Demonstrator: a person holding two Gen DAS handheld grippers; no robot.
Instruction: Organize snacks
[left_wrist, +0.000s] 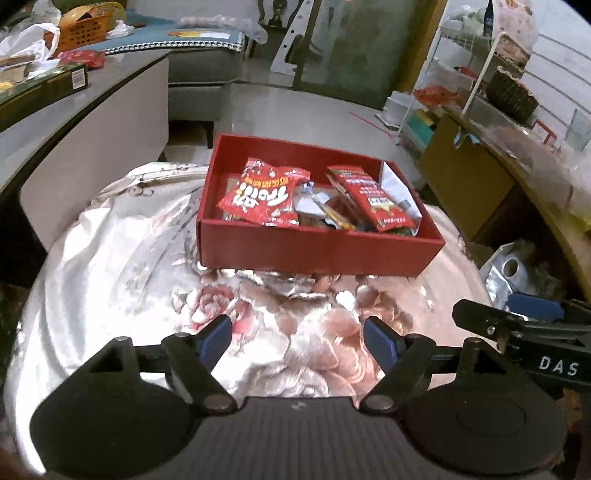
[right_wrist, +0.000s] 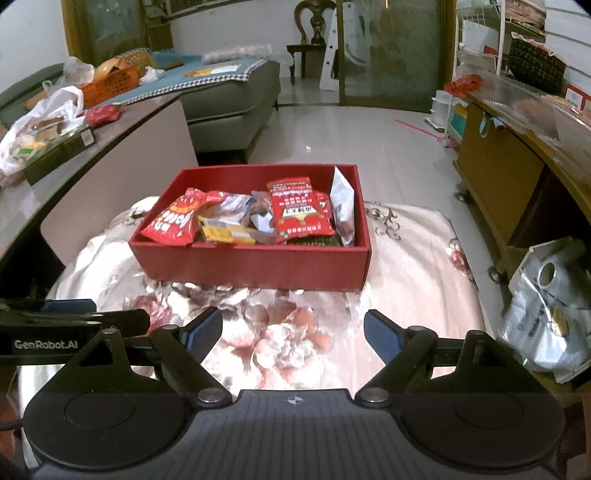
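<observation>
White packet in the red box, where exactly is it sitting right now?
The white packet stands on edge against the right wall of the red box, just right of the red snack bag with green trim. The left wrist view shows it in the box's far right corner.

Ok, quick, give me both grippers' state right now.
Left gripper: open, holding nothing, above the floral cloth, short of the red box.
Right gripper: open, holding nothing, also short of the box.

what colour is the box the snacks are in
Red, inside and out. The box shows best in the right wrist view.
</observation>
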